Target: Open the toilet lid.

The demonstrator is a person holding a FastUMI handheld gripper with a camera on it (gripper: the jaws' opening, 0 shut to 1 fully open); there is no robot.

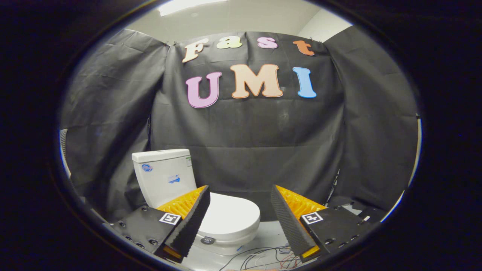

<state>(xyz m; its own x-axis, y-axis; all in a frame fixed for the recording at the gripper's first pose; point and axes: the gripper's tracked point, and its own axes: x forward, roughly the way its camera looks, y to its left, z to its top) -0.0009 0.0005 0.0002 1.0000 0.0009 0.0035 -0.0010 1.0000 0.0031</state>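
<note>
- Black cloth is hanging as the booth's wall behind everything, with a pale floor (271, 233) showing at the lower centre of the frame.
- Sitting at the lower left of centre is a white toilet (226, 241), its tank (163, 175) standing against the cloth.
- Lying flat and closed over the bowl is the lid (229, 216), just beyond the left finger, which is covering its near-left edge.
- Hovering in front, the gripper (239, 218) is holding nothing; its jaws are standing wide apart, with the lid's right half showing in the gap.
- Trailing across the floor at the bottom centre, just ahead of the fingers, are loose wires (263, 258).
- Judging by its look, the lid is going to handle as stiff, smooth, fairly light plastic, likely slippery under the pads, and swinging on a hinge at the tank side.
- Probably the best hold is the front rim, farthest from the hinge, hooking one finger under the lip and lifting up and back.
- Whether anything is sitting in the bowl cannot be told, since the lid is covering it.
</note>
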